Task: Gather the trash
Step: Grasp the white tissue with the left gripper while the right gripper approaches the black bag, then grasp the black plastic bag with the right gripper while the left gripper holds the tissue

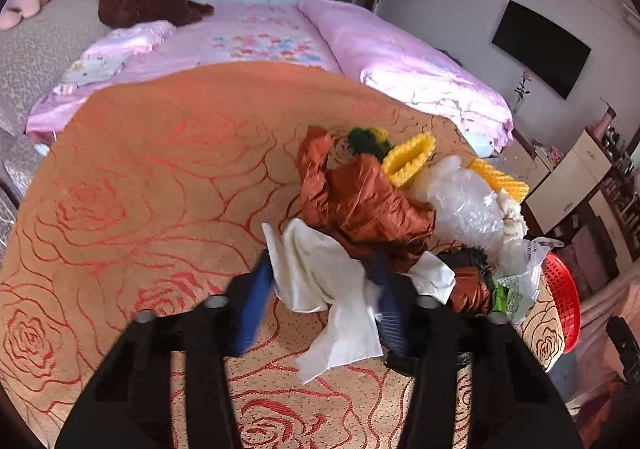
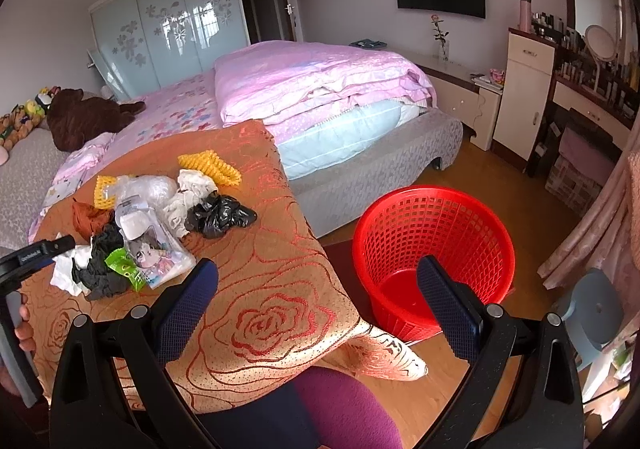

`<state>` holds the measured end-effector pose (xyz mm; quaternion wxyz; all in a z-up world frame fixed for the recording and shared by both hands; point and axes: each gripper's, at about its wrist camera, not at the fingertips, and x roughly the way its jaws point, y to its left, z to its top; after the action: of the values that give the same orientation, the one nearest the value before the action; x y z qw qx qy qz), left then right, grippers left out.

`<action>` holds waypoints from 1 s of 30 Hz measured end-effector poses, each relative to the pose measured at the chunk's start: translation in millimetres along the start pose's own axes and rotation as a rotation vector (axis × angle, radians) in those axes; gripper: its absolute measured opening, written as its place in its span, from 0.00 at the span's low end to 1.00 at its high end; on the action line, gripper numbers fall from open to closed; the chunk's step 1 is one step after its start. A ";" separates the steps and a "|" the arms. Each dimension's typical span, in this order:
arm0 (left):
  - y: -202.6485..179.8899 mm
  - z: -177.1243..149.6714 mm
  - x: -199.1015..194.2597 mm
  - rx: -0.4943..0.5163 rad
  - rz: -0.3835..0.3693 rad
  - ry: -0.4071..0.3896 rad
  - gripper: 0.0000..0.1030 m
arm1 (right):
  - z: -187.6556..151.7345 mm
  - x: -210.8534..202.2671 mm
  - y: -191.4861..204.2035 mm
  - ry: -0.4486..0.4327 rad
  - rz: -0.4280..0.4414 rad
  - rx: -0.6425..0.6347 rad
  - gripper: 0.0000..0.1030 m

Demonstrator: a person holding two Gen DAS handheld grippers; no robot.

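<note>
A pile of trash lies on the orange rose-pattern table (image 1: 140, 189): white crumpled tissue (image 1: 320, 281), a brown wrapper (image 1: 360, 201), clear plastic (image 1: 460, 197), yellow foam netting (image 1: 408, 157). My left gripper (image 1: 320, 297) has its blue pads around the white tissue, jaws closed in on it. In the right wrist view the pile (image 2: 152, 217) holds a black bag (image 2: 220, 215), a cartoon packet (image 2: 156, 253) and a green wrapper (image 2: 124, 269). My right gripper (image 2: 320, 301) is open and empty, above the table's edge and the red basket (image 2: 434, 249).
A bed with pink bedding (image 2: 320, 89) stands behind the table. The red basket stands on the wooden floor right of the table. A dresser (image 2: 528, 89) and a blue stool (image 2: 592, 309) are at the right. A purple chair seat (image 2: 344, 409) is below.
</note>
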<state>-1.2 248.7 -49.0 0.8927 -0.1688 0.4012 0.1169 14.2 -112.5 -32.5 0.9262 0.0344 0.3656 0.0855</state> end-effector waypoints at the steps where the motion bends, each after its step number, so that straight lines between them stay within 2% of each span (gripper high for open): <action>1: 2.2 -0.9 0.3 -0.008 -0.001 0.004 0.29 | 0.1 0.3 0.0 0.001 0.001 0.000 0.94; 3: 6.7 -1.0 -1.4 -0.024 -0.005 -0.001 0.18 | -0.4 0.5 0.5 0.004 0.002 -0.001 0.94; 6: 13.9 -0.2 -8.7 -0.044 -0.011 -0.022 0.12 | -0.3 2.4 4.3 0.005 0.005 -0.014 0.94; 14: 22.1 5.7 -39.0 -0.062 -0.045 -0.100 0.11 | 5.4 16.4 19.4 0.007 0.046 -0.063 0.94; 20: 15.9 9.4 -52.3 -0.031 -0.040 -0.148 0.11 | 14.9 48.9 29.7 0.056 0.107 -0.083 0.94; 23: 14.8 9.3 -46.7 -0.018 -0.025 -0.141 0.11 | 18.8 63.8 37.6 0.094 0.151 -0.087 0.94; 30: 31.7 3.1 -20.7 -0.044 -0.003 -0.067 0.11 | 19.5 73.9 54.9 0.094 0.173 -0.133 0.94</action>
<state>-23.5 277.5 -38.1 0.9019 -0.1849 0.3681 0.1302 73.3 -45.0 -60.9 0.8974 0.0004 0.3977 0.1908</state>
